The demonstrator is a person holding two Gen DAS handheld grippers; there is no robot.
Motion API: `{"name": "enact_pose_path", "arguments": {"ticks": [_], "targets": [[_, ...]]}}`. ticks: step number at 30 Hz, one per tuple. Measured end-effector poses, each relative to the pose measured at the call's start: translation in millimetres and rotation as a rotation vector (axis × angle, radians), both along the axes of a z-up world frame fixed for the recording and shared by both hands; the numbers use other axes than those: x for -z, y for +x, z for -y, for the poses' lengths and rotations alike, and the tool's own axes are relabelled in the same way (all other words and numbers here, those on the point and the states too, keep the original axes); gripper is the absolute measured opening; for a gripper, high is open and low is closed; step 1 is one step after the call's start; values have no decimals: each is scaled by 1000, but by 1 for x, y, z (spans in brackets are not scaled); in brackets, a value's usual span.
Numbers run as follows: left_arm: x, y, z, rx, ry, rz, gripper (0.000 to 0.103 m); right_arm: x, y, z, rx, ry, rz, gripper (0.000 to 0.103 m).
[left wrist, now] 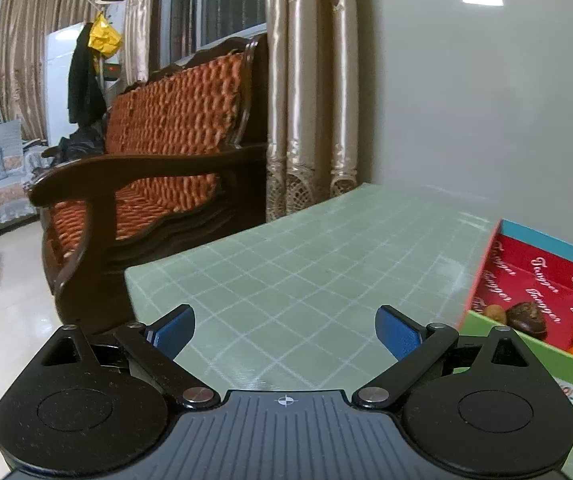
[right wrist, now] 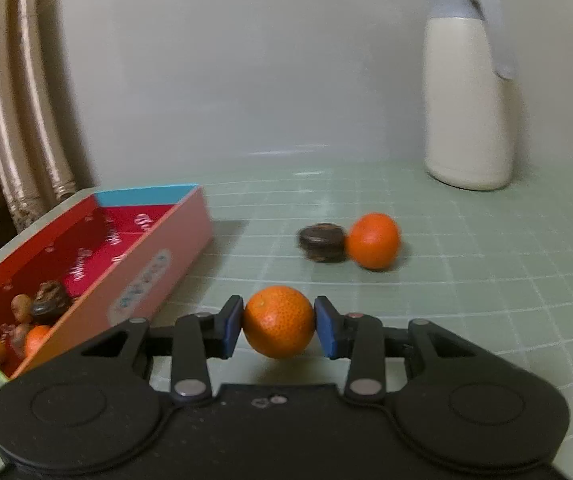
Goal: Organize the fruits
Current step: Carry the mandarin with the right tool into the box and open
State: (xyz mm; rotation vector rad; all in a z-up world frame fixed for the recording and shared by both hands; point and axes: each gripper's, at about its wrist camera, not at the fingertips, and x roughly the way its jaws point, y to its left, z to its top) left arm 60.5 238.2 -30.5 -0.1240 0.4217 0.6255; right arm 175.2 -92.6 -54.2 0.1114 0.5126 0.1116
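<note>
Pinching an orange [right wrist: 279,322] between its pads just above the mat [right wrist: 446,300], the right gripper [right wrist: 279,326] seems mid-pickup, so next comes a carry left into the box [right wrist: 158,256], while the left gripper [left wrist: 285,334] hangs spread and empty

A home living room: wooden sofa [left wrist: 158,152], satin curtains [left wrist: 310,80], coat rack [left wrist: 86,76].

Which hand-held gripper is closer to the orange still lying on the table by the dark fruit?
Right. The right hand-held gripper, clamping another orange, sits just short of that loose orange. The left hand-held gripper is open beyond the box, farther away.
</note>
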Motion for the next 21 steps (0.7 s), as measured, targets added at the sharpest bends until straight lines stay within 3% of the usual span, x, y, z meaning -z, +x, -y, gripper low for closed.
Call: {"name": "enact_pose_path", "arguments": {"ticks": [13, 21], "targets": [[5, -17, -24, -54, -12, -2, 97, -31, -15, -48, -155, 14, 112, 38], [7, -23, -35, -79, -14, -8, 97, -35, -16, -88, -294, 15, 120, 38]]}}
